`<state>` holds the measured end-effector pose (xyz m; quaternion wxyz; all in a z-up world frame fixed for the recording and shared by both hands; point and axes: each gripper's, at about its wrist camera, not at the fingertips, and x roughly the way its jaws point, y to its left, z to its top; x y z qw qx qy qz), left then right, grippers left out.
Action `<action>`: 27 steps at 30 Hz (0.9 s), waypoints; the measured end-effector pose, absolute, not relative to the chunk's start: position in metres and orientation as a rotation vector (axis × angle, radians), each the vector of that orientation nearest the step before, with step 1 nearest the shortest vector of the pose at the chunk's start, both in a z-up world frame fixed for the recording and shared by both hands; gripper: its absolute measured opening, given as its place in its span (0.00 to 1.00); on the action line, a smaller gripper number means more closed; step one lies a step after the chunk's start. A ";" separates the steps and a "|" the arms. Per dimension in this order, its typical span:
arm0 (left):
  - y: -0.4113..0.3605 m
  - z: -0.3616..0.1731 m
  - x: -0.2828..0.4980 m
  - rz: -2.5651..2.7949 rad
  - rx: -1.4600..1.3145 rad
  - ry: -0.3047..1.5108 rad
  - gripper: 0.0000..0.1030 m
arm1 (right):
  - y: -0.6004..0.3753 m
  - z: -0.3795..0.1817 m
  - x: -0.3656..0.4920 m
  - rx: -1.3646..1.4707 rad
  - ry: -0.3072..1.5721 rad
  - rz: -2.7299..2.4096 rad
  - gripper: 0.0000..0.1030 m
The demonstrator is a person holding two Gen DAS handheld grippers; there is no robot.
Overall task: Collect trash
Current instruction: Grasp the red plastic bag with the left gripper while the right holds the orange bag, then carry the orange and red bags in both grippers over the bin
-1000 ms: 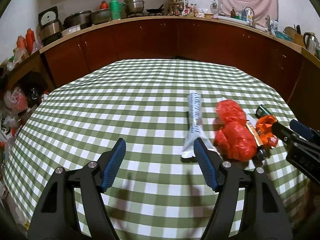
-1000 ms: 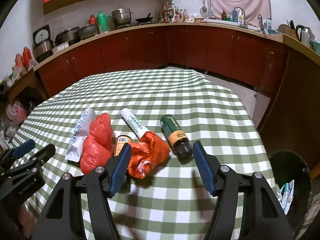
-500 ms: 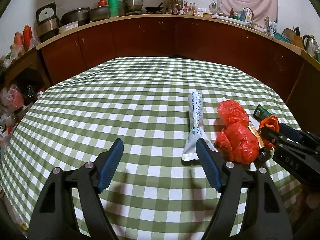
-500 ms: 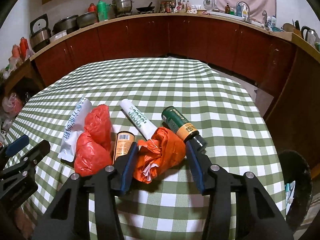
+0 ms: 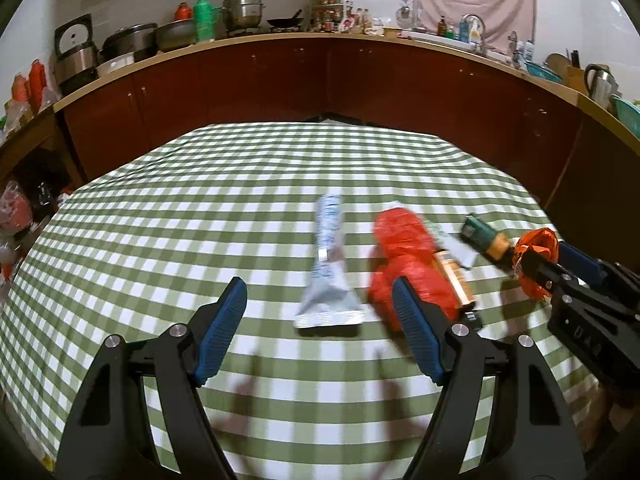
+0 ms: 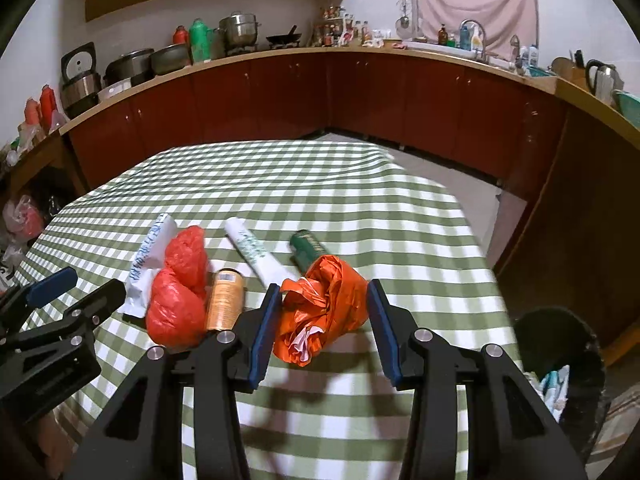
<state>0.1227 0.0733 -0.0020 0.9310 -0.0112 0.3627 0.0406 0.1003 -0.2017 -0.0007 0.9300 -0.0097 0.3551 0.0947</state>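
Early stage: right hand-held gripper clamps orange bag above the bench, bin alongside; left hand-held gripper wide, empty; red bag, tubes, bottles uncollected

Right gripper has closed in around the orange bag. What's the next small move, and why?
Probably lift it a little and swing right toward the bin. The right gripper has a finger on each side of the orange bag, and the bag looks raised off the tablecloth, casting a shadow below. The green bottle lies just behind it, so rise before turning. The left gripper is open and away from it.
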 end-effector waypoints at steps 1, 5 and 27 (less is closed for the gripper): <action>0.069 -0.001 0.123 0.076 -0.022 0.742 0.71 | -0.205 0.000 0.100 -0.015 0.726 0.189 0.43; 0.048 0.001 0.128 0.052 -0.010 0.741 0.72 | -0.225 -0.001 0.096 0.007 0.721 0.166 0.43; 0.014 -0.019 0.136 0.035 0.042 0.764 0.26 | -0.276 -0.008 0.083 0.063 0.717 0.119 0.43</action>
